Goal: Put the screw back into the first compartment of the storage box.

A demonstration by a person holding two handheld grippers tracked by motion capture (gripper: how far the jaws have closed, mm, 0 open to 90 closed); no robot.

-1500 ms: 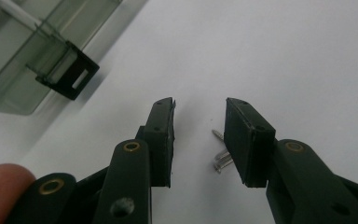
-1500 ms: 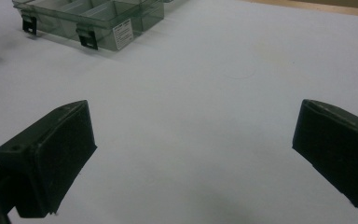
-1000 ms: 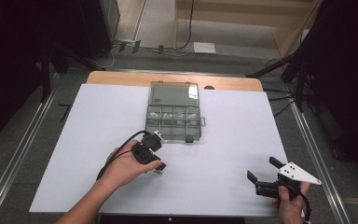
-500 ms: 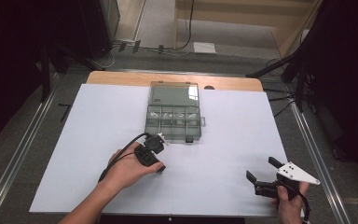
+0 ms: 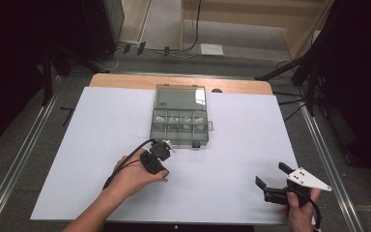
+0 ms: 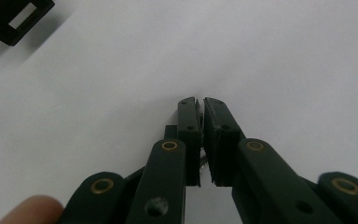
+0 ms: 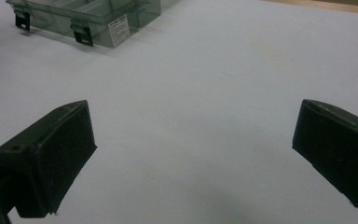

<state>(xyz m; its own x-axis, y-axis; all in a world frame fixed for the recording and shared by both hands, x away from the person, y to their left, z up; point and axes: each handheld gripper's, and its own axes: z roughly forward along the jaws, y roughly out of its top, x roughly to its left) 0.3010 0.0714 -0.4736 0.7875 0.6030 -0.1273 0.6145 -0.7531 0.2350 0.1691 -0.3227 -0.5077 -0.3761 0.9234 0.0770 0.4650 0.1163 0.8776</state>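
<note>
Left gripper (image 6: 200, 105): jaws pressing together over white table (image 5: 101, 135). Right gripper (image 7: 193, 154): jaws gaping wide (nothing between). Clear compartment box (image 5: 179, 116): sitting open at table's far middle.

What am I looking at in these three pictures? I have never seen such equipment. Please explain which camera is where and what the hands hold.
No robot is here: a person holds a two-jaw gripper in each hand. The high view looks down on a table covered with white paper. On it lies a clear compartment box with its lid open. The left gripper is near the box; in its own camera its jaws are nearly shut, with something thin and small between them that I cannot identify. The right gripper, with a grey three-cornered plate on top, is at the near right; its own camera shows its jaws wide open, holding nothing, with the box farther off.
</note>
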